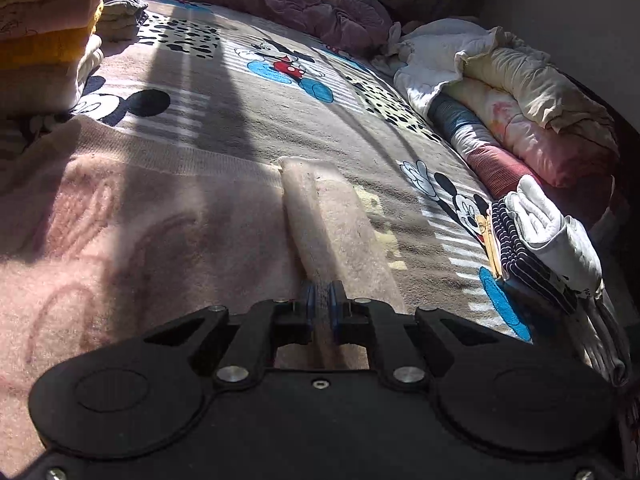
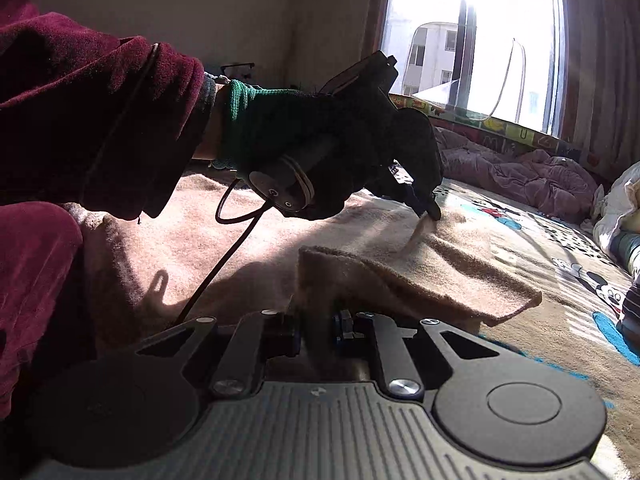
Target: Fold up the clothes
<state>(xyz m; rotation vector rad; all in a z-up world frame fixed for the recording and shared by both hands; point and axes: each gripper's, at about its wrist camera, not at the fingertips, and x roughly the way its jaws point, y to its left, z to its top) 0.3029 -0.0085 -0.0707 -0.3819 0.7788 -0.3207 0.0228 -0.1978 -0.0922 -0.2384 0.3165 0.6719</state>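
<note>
Pink fleecy knit, a sweater (image 1: 120,232) with a looping red line motif, is shown spread on a Mickey Mouse blanket (image 1: 280,120) covering the bed, with one sleeve (image 1: 336,220) drawn out along the blanket. The left gripper (image 1: 323,308) is clenched on a thin ridge of that sleeve between its blue pads, and the right gripper (image 2: 320,326) is likewise clamped on a raised edge of the same garment (image 2: 400,276) (the fabric is seen tenting up ahead of both tools). The step in hand is judged to be the folding-in of a sleeve or side panel. For the next move, both pinched points would need to be carried together across the body of the sweater and laid flat before release, so that no crease is trapped. A stack of folded clothes (image 1: 48,36) is seen to one side and a second pile (image 1: 540,248) to the other. Printed letters on the window ledge are visible but cannot be read as words; no brand label is legible.
</note>
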